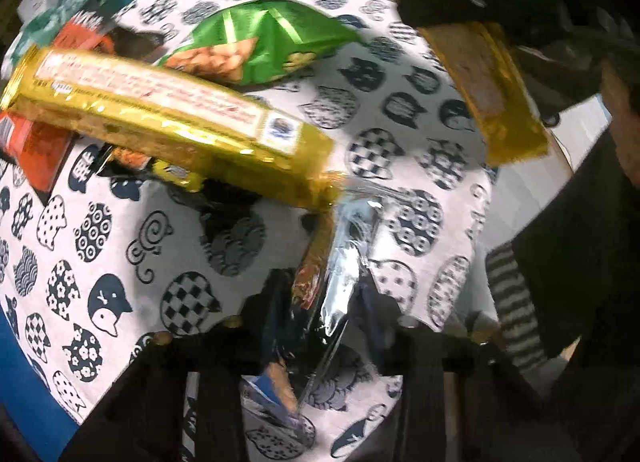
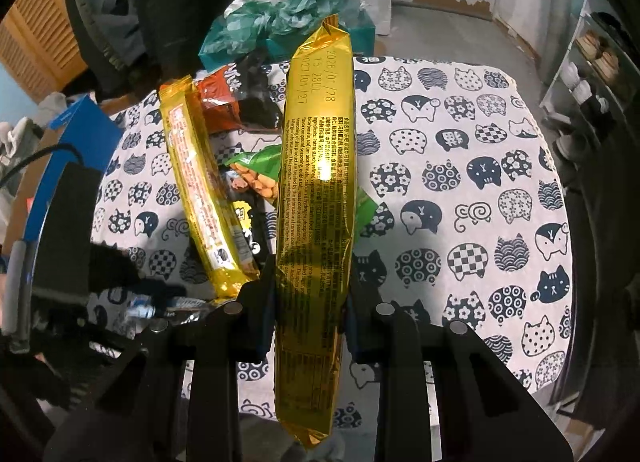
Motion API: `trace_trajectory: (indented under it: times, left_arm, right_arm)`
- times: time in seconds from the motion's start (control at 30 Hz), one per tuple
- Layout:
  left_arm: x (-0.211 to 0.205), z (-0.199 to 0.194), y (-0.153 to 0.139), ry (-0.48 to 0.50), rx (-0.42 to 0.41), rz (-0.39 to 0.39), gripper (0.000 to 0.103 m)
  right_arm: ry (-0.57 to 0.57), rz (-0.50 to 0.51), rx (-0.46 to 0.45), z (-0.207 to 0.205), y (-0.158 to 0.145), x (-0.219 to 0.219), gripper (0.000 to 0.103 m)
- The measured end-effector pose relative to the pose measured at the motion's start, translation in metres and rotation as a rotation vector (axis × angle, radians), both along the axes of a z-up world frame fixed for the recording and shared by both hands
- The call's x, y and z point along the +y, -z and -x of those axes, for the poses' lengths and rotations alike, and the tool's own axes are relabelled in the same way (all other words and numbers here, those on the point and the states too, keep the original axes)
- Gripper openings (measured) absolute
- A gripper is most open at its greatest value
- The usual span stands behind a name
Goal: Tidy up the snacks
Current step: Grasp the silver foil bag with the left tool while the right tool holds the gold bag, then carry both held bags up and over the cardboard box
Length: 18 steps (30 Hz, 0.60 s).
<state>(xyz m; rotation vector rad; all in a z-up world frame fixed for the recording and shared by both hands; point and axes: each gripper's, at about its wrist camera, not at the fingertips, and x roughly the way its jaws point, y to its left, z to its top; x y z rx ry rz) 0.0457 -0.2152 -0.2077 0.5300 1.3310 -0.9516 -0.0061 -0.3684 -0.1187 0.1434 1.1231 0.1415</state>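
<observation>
Snacks mid-sort: right gripper (image 2: 310, 316) pinched gold pack (image 2: 316, 198) aloft over table (image 2: 460, 166), likely to group golds, while left gripper (image 1: 320, 326) nipped a silver wrapper (image 1: 344, 262) beside second gold pack (image 1: 168, 122) atop the pile.

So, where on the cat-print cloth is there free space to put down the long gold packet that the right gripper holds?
The right half of the cloth is bare, bordered by the held gold packet and the table's right edge. The left side is crowded: a second gold packet, a green bag, an orange-black bag and teal plastic behind.
</observation>
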Motion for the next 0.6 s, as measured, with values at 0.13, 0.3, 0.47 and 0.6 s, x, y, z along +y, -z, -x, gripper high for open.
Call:
trace_trajectory:
  times: [0.13, 0.3, 0.47, 0.6]
  left_arm:
    - [0.002, 0.023, -0.016, 0.042, -0.049, 0.017, 0.029]
    - [0.014, 0.035, -0.031, 0.024, -0.080, 0.040, 0.028]
    - [0.022, 0.054, -0.055, 0.001, -0.106, 0.063, 0.028]
    - [0.035, 0.064, -0.076, -0.024, -0.138, 0.079, 0.028]
  right_arm:
    - [0.004, 0.002, -0.005, 0.001, -0.004, 0.001, 0.025]
    - [-0.001, 0.008, -0.016, 0.002, -0.011, 0.006, 0.025]
    - [-0.007, 0.017, -0.027, 0.004, -0.018, 0.013, 0.025]
    - [-0.014, 0.017, -0.037, 0.003, -0.024, 0.018, 0.025]
